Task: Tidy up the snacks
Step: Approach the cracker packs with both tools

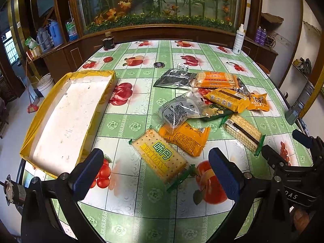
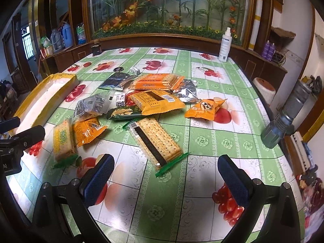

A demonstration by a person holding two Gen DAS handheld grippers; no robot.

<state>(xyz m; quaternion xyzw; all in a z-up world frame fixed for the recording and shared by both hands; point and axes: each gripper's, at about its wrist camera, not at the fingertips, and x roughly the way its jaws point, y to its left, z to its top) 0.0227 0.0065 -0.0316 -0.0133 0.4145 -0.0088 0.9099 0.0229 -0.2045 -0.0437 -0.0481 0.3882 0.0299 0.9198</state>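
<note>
Both ribbed-pad grippers, left gripper (image 1: pixel 157 173) and right gripper (image 2: pixel 166 177), gape wide over crinkly snack packets (image 1: pixel 202 109)

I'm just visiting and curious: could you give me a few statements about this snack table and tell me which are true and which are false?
1. The yellow-edged box already holds several snacks. False: it holds none.
2. Both grippers are open and hold nothing. True: the left gripper and the right gripper hover over the table.
3. The cracker packet marked WEIDAN lies nearest the left gripper. True.
4. The white spray bottle lies on its side among the snacks. False: it stands upright at the far edge.
5. The snacks are lined up in neat rows. False: they lie in a loose, overlapping heap.
</note>
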